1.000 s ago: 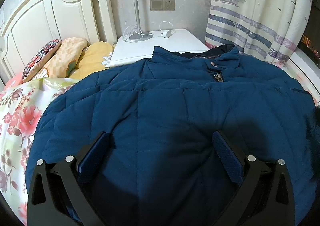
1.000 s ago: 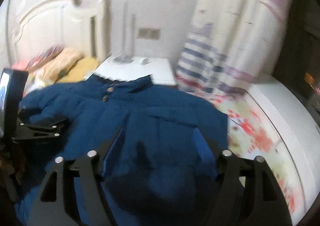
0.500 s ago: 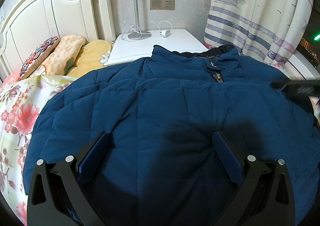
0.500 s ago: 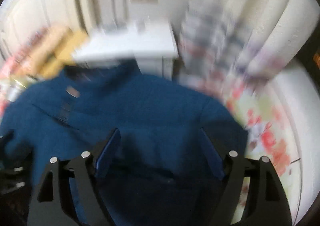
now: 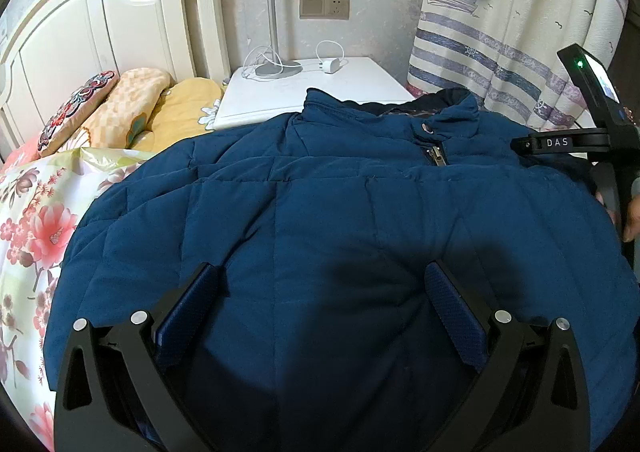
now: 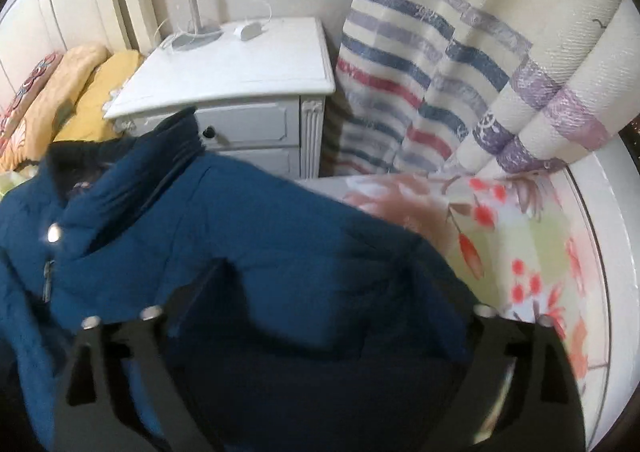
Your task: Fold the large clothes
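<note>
While claws (image 5: 320, 308) gape; jkt (image 5: 340, 212) flat

Jacket (image 5: 340, 212) covering most of bed (image 5: 32, 212); open strip lying along right edge (image 6: 520, 252). Nightstand (image 6: 240, 68), curtain (image 6: 440, 72) crowding far side.

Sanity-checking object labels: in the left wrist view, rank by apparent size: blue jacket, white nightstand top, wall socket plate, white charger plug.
1. blue jacket
2. white nightstand top
3. wall socket plate
4. white charger plug

The jacket lies nearest the camera, which inflates it.
</note>
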Demonstrator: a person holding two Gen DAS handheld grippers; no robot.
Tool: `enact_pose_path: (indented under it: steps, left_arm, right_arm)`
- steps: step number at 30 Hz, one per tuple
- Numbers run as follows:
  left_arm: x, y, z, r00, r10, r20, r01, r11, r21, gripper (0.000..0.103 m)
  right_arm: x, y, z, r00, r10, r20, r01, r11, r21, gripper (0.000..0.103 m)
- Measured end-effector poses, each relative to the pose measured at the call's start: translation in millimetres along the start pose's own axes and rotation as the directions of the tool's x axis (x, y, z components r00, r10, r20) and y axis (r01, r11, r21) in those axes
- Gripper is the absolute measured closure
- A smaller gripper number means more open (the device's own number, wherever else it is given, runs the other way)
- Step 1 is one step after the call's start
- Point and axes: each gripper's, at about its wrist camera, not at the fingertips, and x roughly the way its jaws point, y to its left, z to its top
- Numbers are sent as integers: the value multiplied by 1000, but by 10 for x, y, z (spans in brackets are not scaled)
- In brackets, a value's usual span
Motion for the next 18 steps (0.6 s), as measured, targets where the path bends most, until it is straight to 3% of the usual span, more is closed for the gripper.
enact_pose_path:
  steps: [2, 4, 6, 8, 9, 11, 14, 16, 18]
  left_arm:
    - [-5, 5, -3, 1000, -5, 1, 5, 1000, -3, 4]
    - [-3, 2, -9, 1000, -7, 0, 7, 1000, -5, 4]
    - [-3, 6, -9, 1000, -8, 0, 8, 1000, -6, 4]
    - [-4, 7, -13, 1000, -8, -1, 7, 1000, -6, 4]
    - [-7, -1, -21, 1000, -7, -2, 7, 1000, -5, 4]
    - [-11, 8, -22, 1000, -9, 0, 9, 1000, -7, 4]
    - [-7, 5, -16, 1000, -9, 0, 9, 1000, -7, 4]
    - [-13, 4, -21, 1000, -9, 0, 9, 1000, -7, 4]
    - [-10, 7, -18, 1000, -10, 1, 10, 1000, -9, 4]
  right_arm:
    - [-17, -47, -25, 999, 32, -3, -32, 999, 13, 6]
    - [-129, -66, -60, 1000, 0, -25, 0, 1000, 20, 11]
    - [-547, -26, -150, 996, -56, 64, 55, 998, 25, 16]
    - [-1024, 139, -321, 978, -29, 205, 32, 999, -11, 13]
    - [-1156, 240, -414, 972, -15, 234, 26, 999, -44, 8]
    - [-1357, 557, -707, 969, 38, 244, 2, 987, -163, 7]
    - [-1323, 866, -1099, 976, 93, 196, -44, 969, -243, 7]
    - [-1099, 986, -1275, 984, 45, 174, 3, 964, -267, 5]
    - [-925, 969, -1393, 973, 40, 226, 17, 970, -243, 2]
